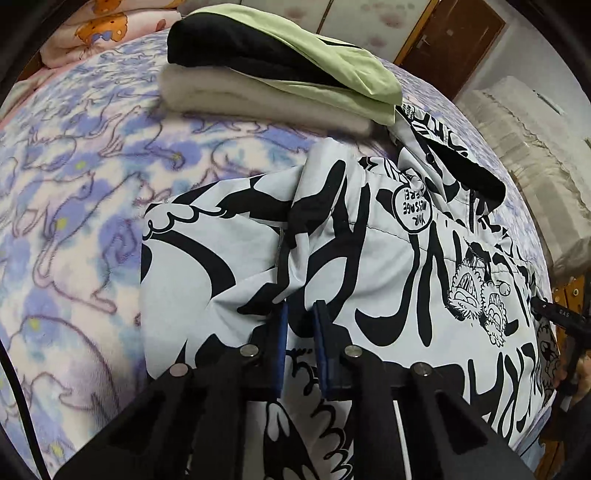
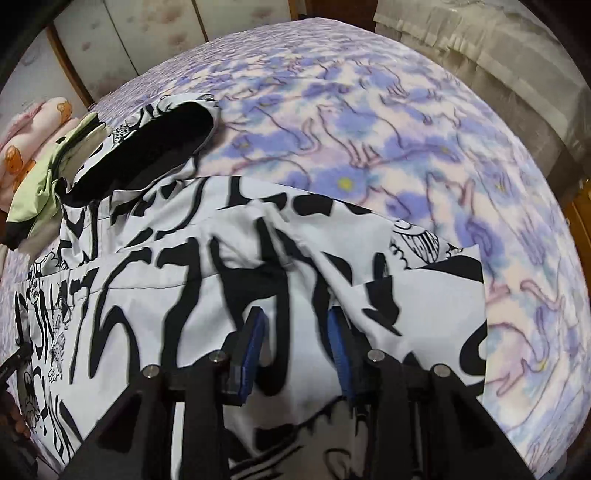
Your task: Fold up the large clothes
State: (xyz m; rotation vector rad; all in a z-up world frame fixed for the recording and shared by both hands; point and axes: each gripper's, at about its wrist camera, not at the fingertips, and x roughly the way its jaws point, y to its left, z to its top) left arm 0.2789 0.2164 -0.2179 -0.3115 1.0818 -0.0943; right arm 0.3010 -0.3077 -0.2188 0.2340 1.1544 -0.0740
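Item: hooded jacket [image 1: 388, 258], pale grey with bold black graffiti lettering and cartoon prints, black-lined hood [image 2: 162, 147]. It lies spread on the bed [image 1: 74, 221], sleeves already laid in over the body, so the outline is roughly a rectangle; the hood sticks out at the far end.

Left gripper [image 1: 299, 314]: poised over the jacket's left half, jaws nearly together, a narrow gap showing; whether a pinch of cloth sits between them I cannot tell.

Right gripper [image 2: 297, 317]: over the jacket's right half, jaws apart, cloth bunched just ahead of the tips, not clearly clamped.

Step in hand, as I judge it: taking hold of the near part to fold it toward the hood. To do it well, both sides want an equal bite through all layers, lifted level and together, so the tucked sleeves do not slide out.

Beyond the hood: folded stack [image 1: 280, 81], green and black on cream. Past that, pink bear-print bedding [image 1: 103, 33].
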